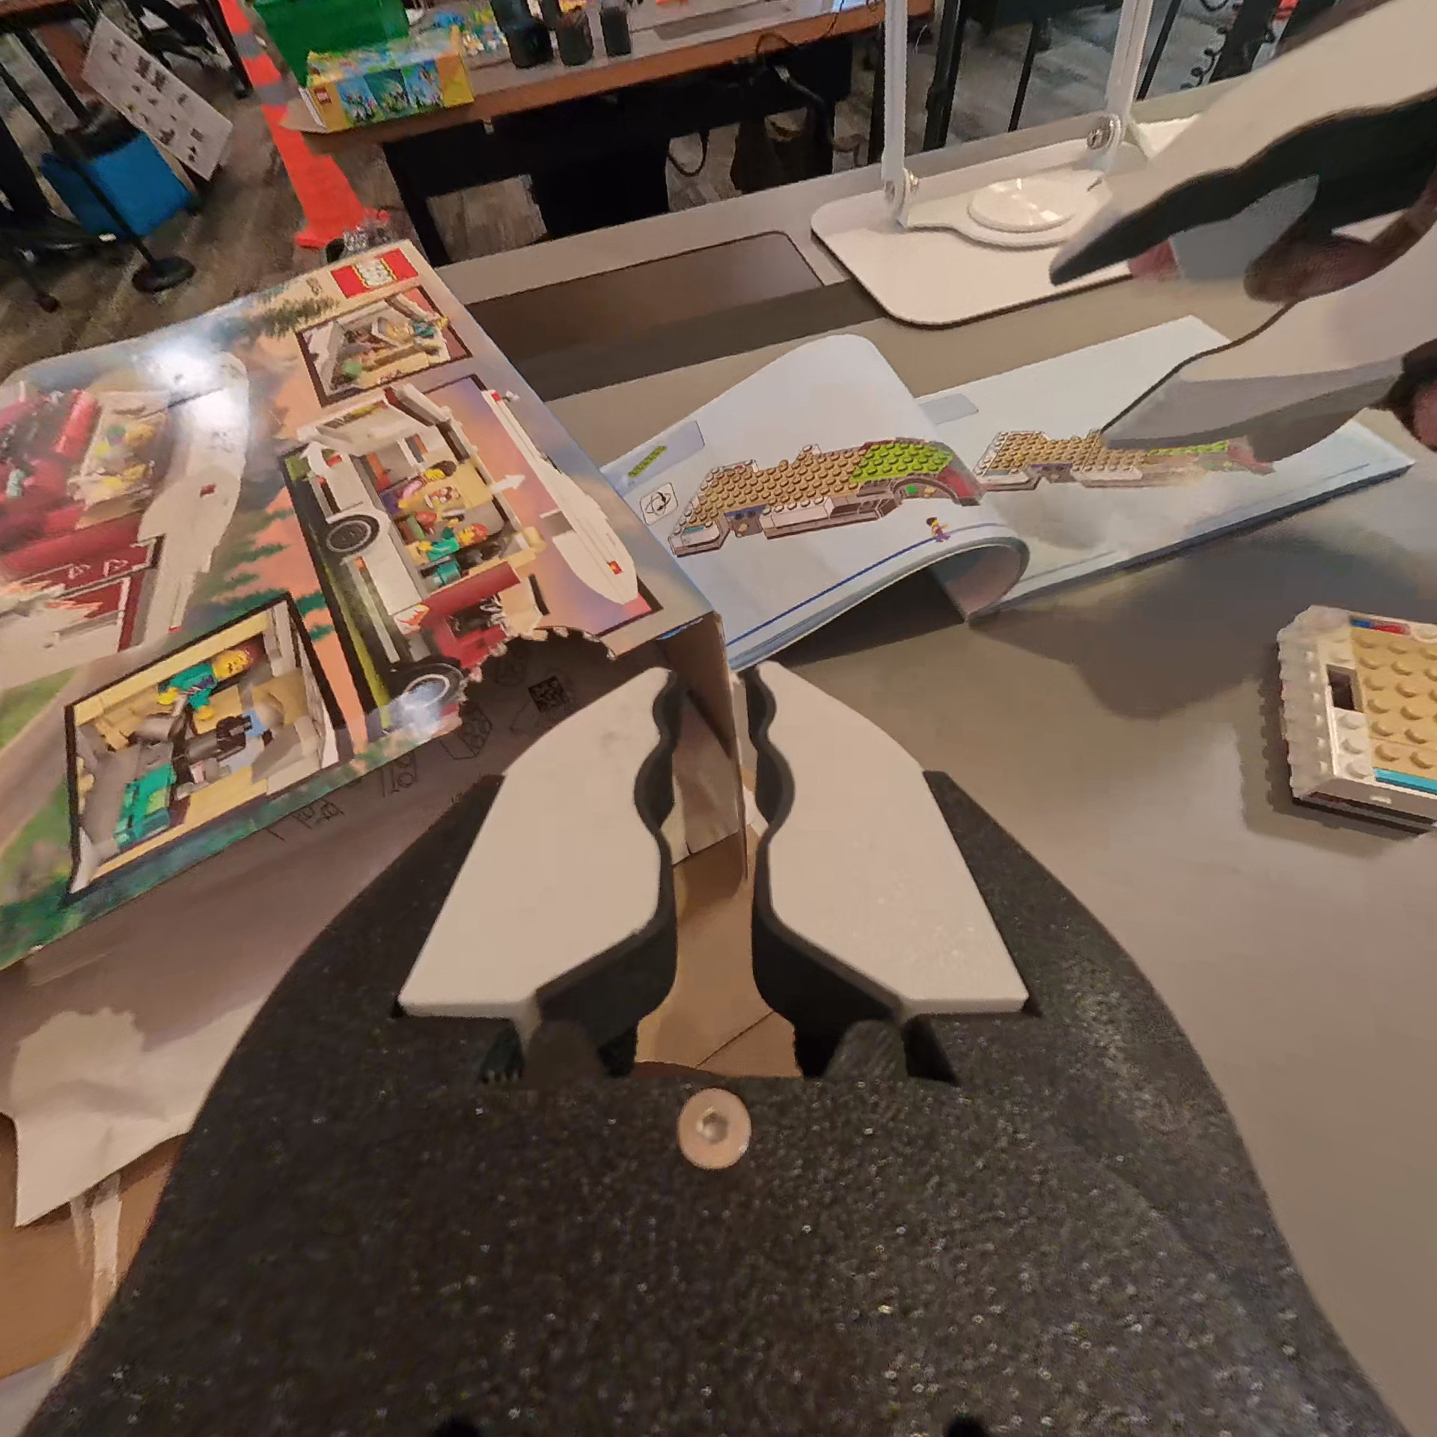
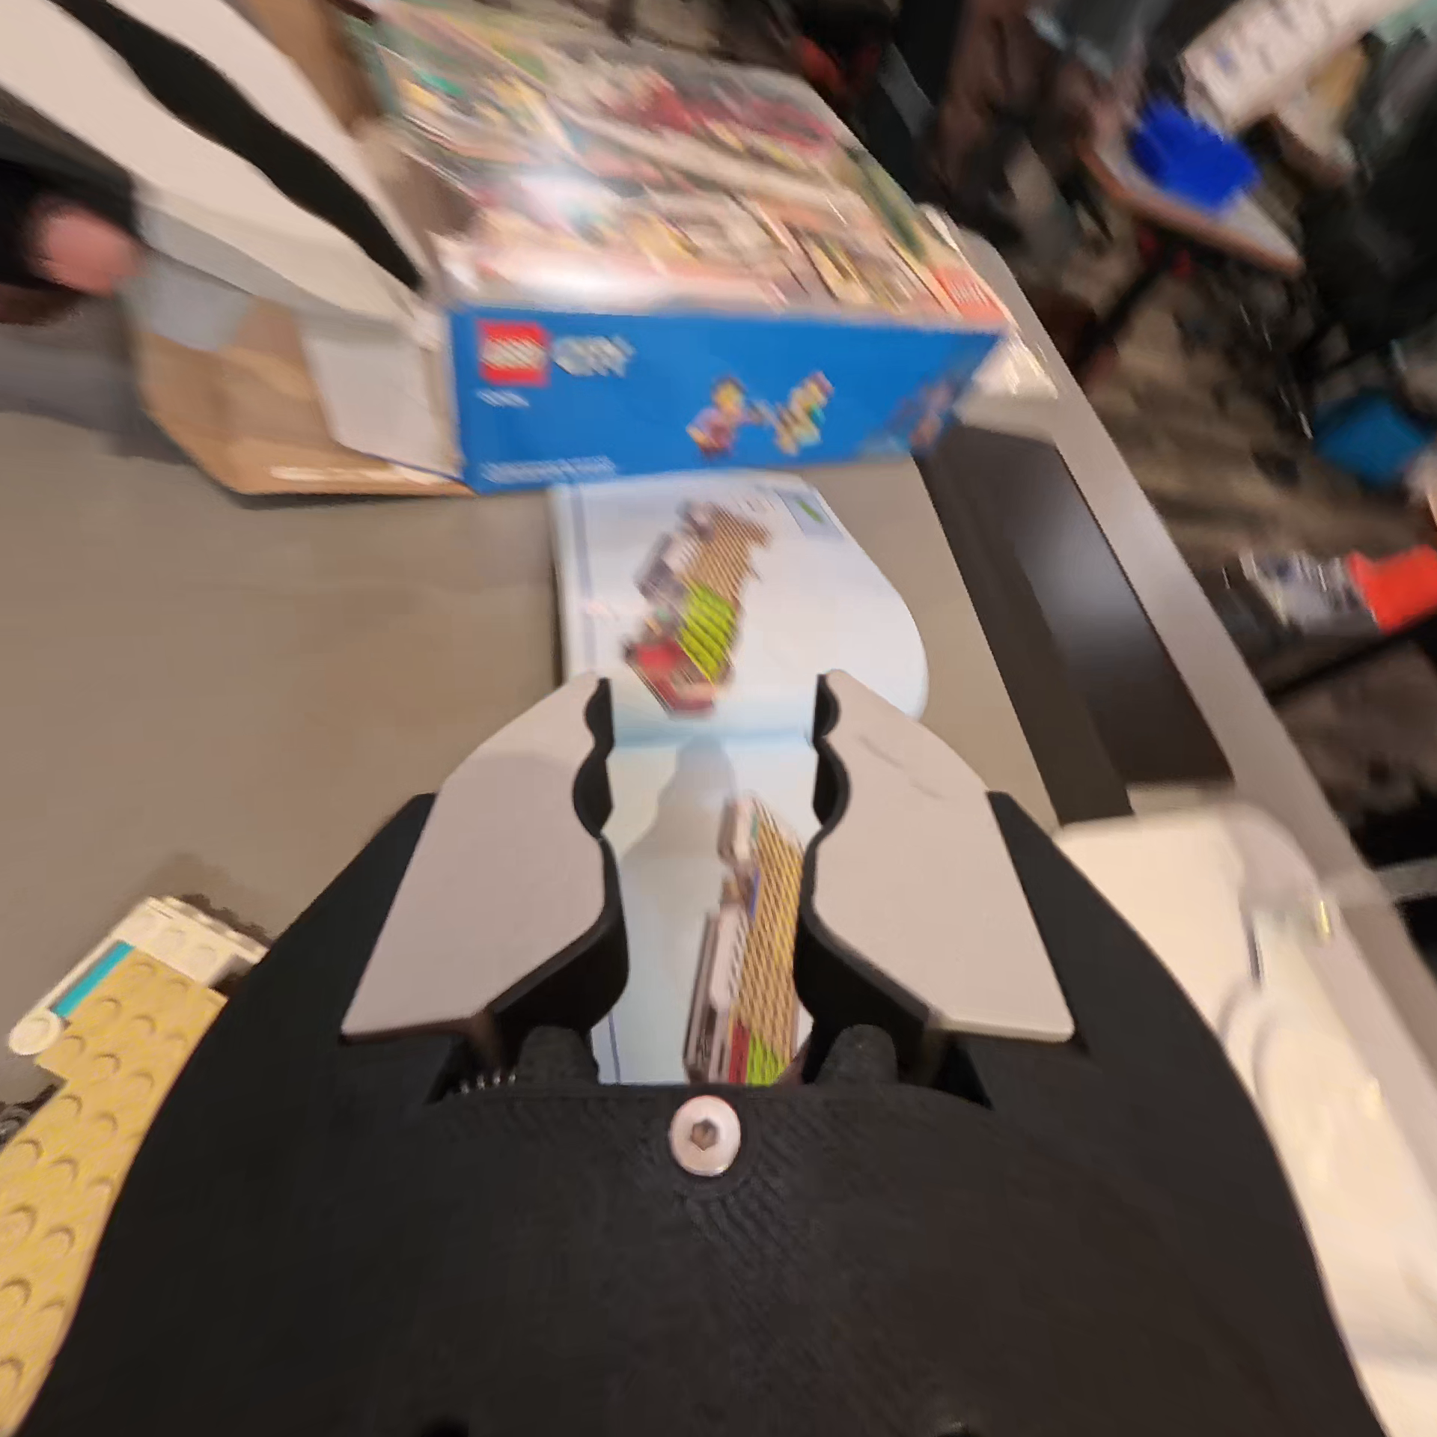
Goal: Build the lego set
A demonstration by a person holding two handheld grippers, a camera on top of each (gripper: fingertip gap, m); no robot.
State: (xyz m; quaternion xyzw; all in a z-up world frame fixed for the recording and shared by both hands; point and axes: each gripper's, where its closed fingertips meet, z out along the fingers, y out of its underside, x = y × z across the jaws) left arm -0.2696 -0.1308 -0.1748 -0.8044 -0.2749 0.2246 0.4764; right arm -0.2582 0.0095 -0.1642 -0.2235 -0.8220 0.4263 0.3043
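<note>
The left tongs (image 1: 711,700) are held part open at the open end of a printed brick-set box (image 1: 272,544). The box's brown cardboard end flap (image 1: 708,746) stands upright between the two pads. No firm pinch on the flap can be made out, and a sliver of space is seen on its right side. The box lies flat on the grey table (image 1: 1011,855) at 10 o'clock from these tongs, and its torn opening is seen just left of the flap.

The right tongs (image 2: 711,700) are spread wide and nothing is held in them. They are poised over the open instruction booklet (image 1: 855,498), which lies at 1 o'clock from the left tongs with one page curled up. The right wrist view is blurred, so contact with the page cannot be judged.

A partly built brick assembly (image 1: 1368,715) of tan plates in a white frame is set on the table at 3 o'clock, well apart from the box. It appears far from finished beside the model printed in the booklet.

Bare table is left between the booklet and the assembly. At 12 o'clock the table's far edge is taken up by a white lamp base (image 1: 972,256) and a dark inset panel (image 1: 661,280). The box crowds the left side, and pale paper (image 1: 78,1089) lies at 8 o'clock.
</note>
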